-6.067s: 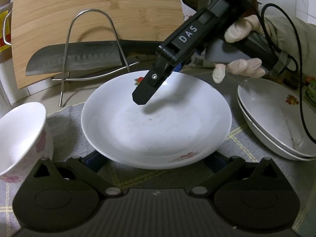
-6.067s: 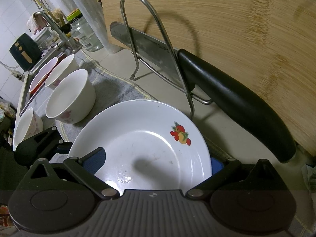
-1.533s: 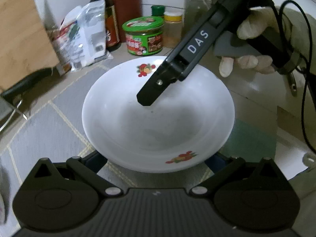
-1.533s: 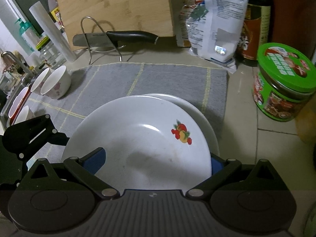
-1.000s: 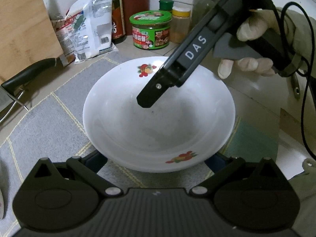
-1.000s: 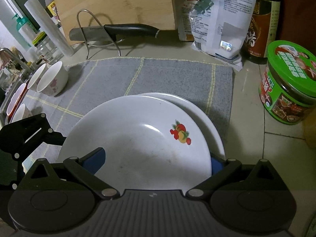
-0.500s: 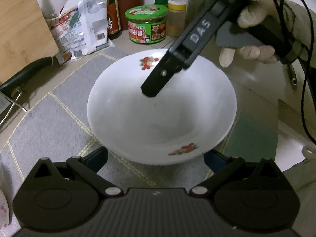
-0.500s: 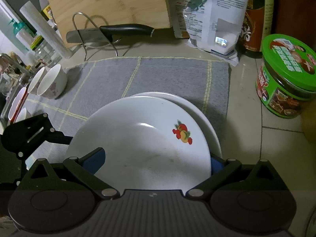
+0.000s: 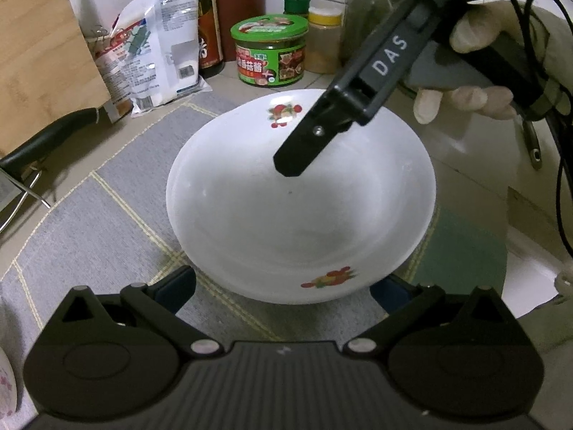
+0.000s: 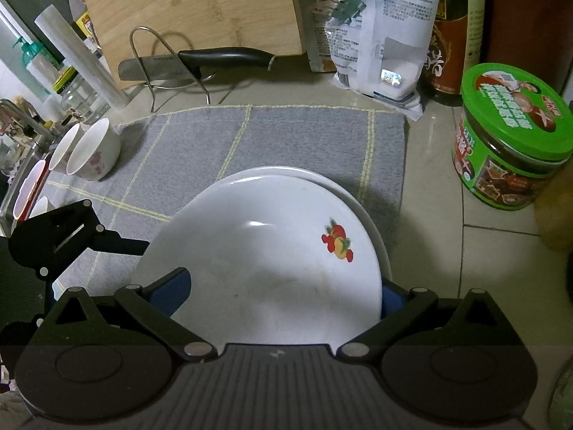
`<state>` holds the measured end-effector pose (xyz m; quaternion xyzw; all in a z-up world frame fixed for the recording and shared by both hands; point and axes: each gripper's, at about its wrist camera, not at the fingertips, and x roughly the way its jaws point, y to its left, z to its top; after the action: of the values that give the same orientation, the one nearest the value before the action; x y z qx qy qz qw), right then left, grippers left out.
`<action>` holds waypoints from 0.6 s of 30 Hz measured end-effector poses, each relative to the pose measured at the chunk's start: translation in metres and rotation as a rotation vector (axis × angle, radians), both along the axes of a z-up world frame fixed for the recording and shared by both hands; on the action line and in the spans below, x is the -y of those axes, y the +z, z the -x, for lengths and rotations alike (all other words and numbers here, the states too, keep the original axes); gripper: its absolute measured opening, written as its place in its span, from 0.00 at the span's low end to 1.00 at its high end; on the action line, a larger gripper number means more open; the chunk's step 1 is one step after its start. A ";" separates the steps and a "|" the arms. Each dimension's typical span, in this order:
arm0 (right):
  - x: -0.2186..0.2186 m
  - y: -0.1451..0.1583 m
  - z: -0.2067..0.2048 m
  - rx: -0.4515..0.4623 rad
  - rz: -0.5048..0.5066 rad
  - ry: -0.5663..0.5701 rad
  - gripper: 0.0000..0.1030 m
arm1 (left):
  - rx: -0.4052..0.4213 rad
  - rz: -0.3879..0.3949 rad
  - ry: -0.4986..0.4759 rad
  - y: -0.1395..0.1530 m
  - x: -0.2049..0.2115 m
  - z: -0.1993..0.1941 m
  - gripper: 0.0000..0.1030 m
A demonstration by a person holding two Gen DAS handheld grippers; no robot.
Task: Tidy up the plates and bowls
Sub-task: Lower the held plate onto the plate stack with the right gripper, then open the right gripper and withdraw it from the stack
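A white deep plate with fruit prints sits on a stack of like plates on the grey mat. In the left wrist view my left gripper stands open just clear of the plate's near rim, its blue pads wide on either side. My right gripper is over the plate's far side; its black finger hangs above the plate's inside. In the right wrist view its blue pads flank the plate widely, so it is open. Small white flowered bowls stand at the mat's left.
A green-lidded tin, sauce bottle, white bag and spice jars stand behind the plates. A bamboo cutting board, wire rack and black-handled knife are at the back left. The grey mat covers the counter.
My left gripper has drawn back from the plate's near rim, which it held before. The plate has come down onto the stack. My right gripper has lifted slightly.
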<state>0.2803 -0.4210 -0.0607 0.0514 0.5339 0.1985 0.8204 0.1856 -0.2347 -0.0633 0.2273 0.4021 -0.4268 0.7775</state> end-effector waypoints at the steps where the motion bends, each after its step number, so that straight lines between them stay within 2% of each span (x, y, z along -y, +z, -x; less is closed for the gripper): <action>1: 0.001 0.001 0.001 0.001 0.000 -0.001 1.00 | -0.002 0.003 0.000 0.000 0.000 0.000 0.99; 18: -0.004 0.007 0.012 0.027 0.083 0.000 1.00 | 0.000 0.010 -0.004 -0.001 0.003 0.002 0.99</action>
<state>0.2685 -0.4173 -0.0533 0.0144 0.5305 0.1768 0.8289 0.1836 -0.2377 -0.0644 0.2242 0.3993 -0.4304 0.7779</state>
